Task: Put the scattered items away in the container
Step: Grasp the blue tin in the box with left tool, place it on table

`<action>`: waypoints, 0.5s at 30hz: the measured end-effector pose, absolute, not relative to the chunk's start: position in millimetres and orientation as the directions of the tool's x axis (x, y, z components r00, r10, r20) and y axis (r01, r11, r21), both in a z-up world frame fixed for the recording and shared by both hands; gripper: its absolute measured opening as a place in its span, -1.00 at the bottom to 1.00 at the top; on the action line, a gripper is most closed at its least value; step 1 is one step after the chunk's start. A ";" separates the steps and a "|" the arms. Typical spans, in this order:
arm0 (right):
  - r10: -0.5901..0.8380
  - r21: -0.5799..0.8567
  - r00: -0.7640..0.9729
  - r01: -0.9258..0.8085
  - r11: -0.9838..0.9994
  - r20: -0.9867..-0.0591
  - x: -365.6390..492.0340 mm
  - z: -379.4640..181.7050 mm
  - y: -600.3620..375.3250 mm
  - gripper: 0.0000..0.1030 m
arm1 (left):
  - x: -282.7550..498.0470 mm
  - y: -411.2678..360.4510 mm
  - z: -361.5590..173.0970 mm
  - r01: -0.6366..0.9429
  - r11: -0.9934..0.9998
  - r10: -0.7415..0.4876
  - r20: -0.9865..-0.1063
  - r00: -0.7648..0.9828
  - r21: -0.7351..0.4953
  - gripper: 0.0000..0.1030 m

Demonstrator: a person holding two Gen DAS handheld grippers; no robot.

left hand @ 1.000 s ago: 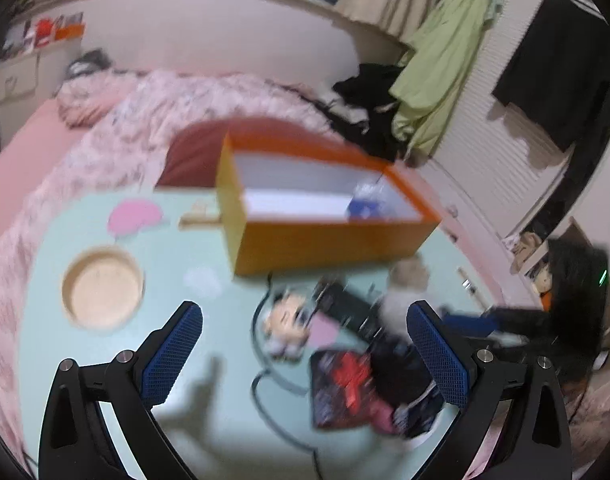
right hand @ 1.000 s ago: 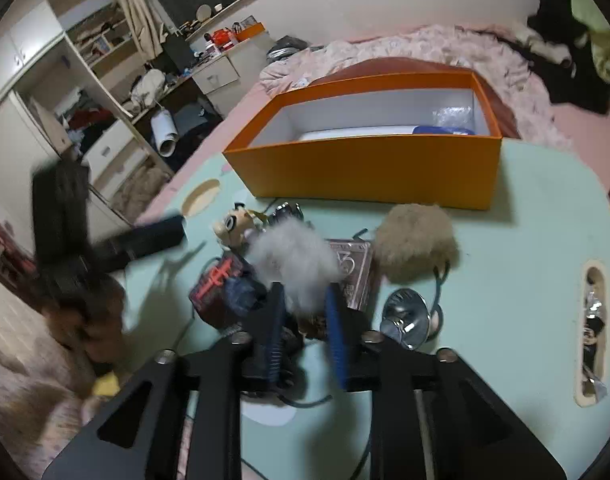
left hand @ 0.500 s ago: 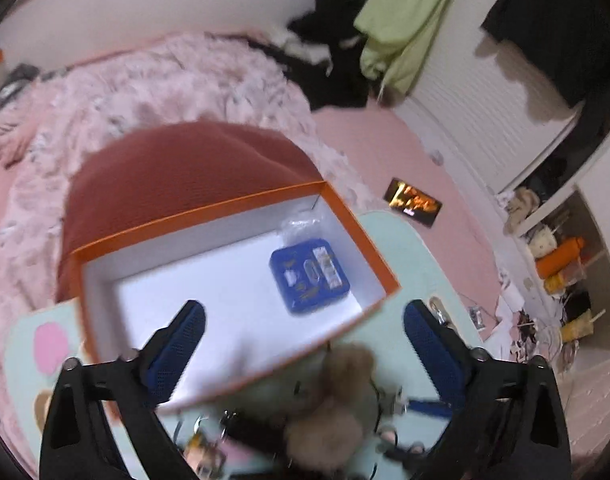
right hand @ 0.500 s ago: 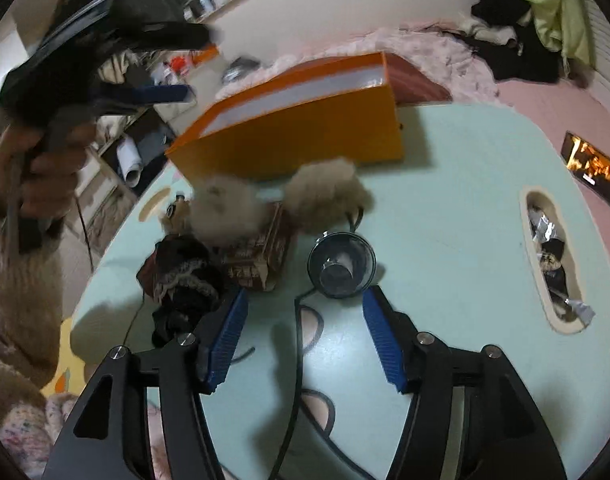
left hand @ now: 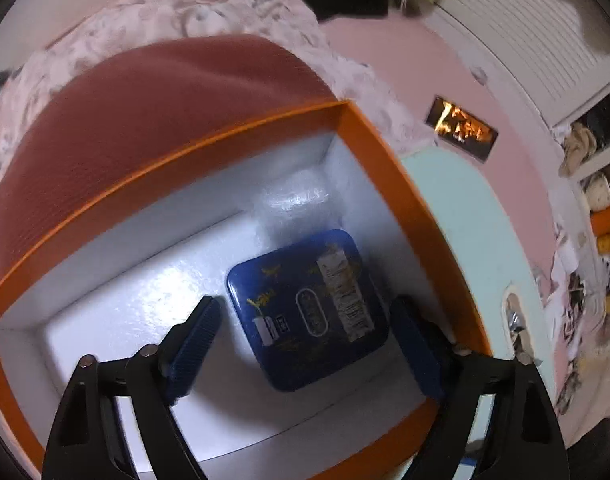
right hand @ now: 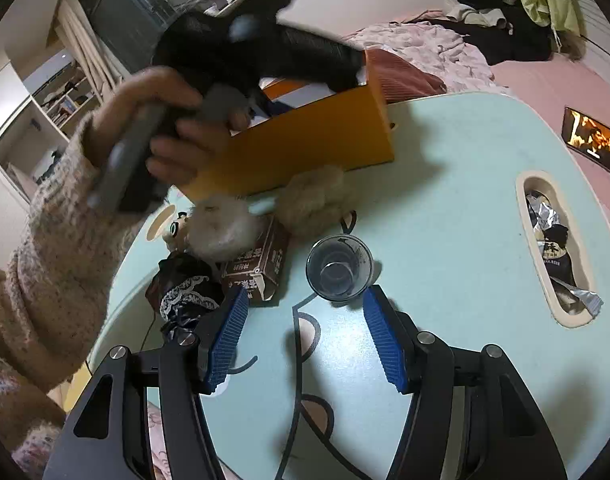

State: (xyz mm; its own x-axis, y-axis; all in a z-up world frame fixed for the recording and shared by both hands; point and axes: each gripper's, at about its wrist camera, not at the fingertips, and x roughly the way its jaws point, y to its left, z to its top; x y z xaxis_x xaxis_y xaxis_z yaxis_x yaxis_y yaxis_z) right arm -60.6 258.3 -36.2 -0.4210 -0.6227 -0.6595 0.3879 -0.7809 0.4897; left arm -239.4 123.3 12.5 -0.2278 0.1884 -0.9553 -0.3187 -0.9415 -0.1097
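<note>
The left tongs [left hand: 305,344] point down into the orange box [left hand: 385,168], their jaws closing either side of a blue tin [left hand: 309,312] lying on the box floor, not yet touching it. The right tongs [right hand: 305,340] stand spread and empty above the pale green bench [right hand: 445,208], near a clear cup [right hand: 340,268], fluffy pompoms [right hand: 225,228] and a brown carton [right hand: 257,268].

Orange box [left hand: 389,184]: matt card outside, smooth white lining with a soft sheen. Blue tin [left hand: 305,312]: glossy, printed. Table [right hand: 445,168]: smooth, matt pale green. Cup [right hand: 339,268]: clear, shiny plastic or glass. 2 pompoms [right hand: 225,228]: fluffy fur. Carton [right hand: 257,268]: printed brown paper. Sleeve [right hand: 53,264]: coarse speckled knit. Gripper pads [right hand: 227,340]: ribbed blue rubber.
</note>
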 end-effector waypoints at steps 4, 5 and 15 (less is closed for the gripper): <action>-0.634 0.508 -0.419 0.381 -0.772 -0.650 -58.1 -36.6 261.7 0.18 | -236.1 106.7 14.4 -0.302 -0.947 0.180 -0.962 -0.207 -0.112 0.29; -0.638 0.513 -0.417 0.380 -0.770 -0.648 -58.5 -36.9 262.5 0.18 | -235.3 101.9 14.5 -0.300 -0.947 0.180 -0.961 -0.210 -0.112 0.29; -0.652 0.537 -0.412 0.370 -0.758 -0.636 -60.0 -37.6 265.0 0.18 | -222.0 58.5 36.2 -0.256 -0.947 0.267 -0.920 -0.287 -0.195 0.29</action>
